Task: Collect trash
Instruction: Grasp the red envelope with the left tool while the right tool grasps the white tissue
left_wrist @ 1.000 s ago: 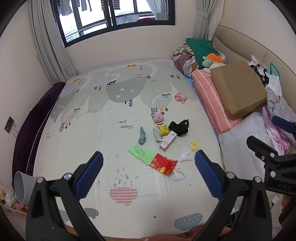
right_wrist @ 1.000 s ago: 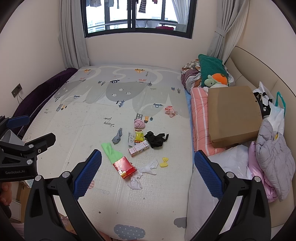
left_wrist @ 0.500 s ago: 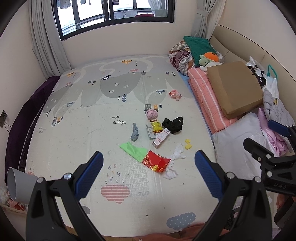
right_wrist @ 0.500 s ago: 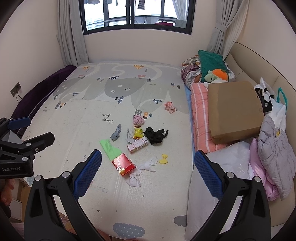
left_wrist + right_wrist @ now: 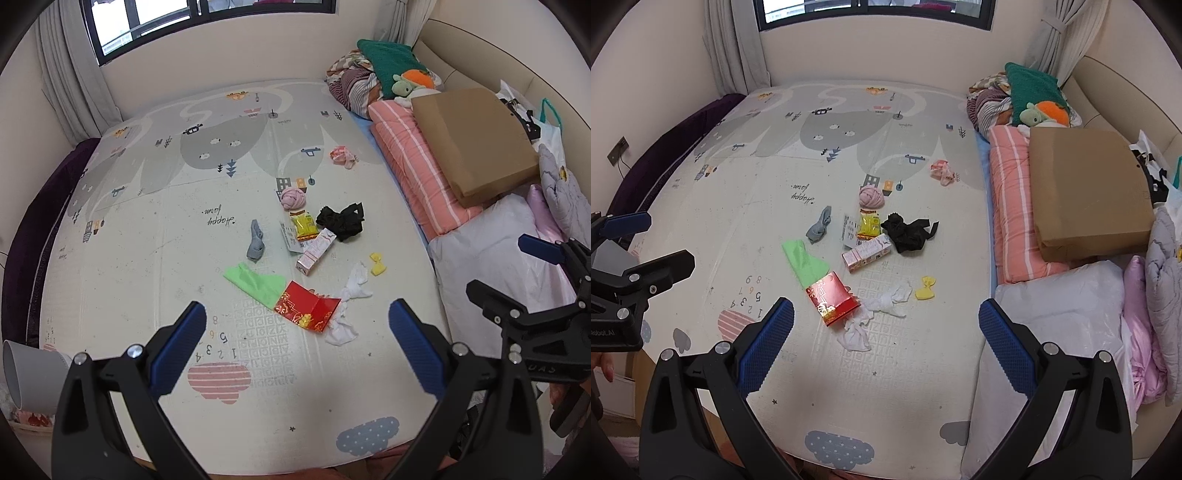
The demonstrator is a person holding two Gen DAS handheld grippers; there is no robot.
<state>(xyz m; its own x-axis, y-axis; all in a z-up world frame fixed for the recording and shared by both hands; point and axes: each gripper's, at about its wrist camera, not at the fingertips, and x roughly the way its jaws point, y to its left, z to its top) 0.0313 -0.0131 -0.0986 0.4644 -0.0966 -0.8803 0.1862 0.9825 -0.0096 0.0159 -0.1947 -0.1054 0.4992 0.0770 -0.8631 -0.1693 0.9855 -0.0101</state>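
Litter lies mid-mat: a red packet (image 5: pixel 307 308) (image 5: pixel 833 298), green paper (image 5: pixel 255 280) (image 5: pixel 804 263), white crumpled tissue (image 5: pixel 351 295) (image 5: pixel 882 306), a pink carton (image 5: pixel 316 251) (image 5: pixel 866 253), a yellow snack bag (image 5: pixel 303 226) (image 5: pixel 868 224) and a yellow scrap (image 5: pixel 378 263) (image 5: pixel 926 288). My left gripper (image 5: pixel 293 349) is open and empty, hovering over the mat's near edge. My right gripper (image 5: pixel 886 350) is open and empty, just short of the tissue. A grey bin (image 5: pixel 27 380) lies at the lower left of the left wrist view.
A printed play mat (image 5: pixel 147 229) (image 5: pixel 720 221) covers the floor. Socks and cloth lie among the litter: grey (image 5: pixel 255 245), black (image 5: pixel 341 221), pink (image 5: pixel 293 197). Folded bedding (image 5: pixel 417 162), a cardboard box (image 5: pixel 476 140) (image 5: pixel 1089 192) and pillows (image 5: pixel 1052 317) line the right side.
Both grippers have tilted down and moved closer to the mat; the litter now looms larger and nearer. Both stay open and empty.
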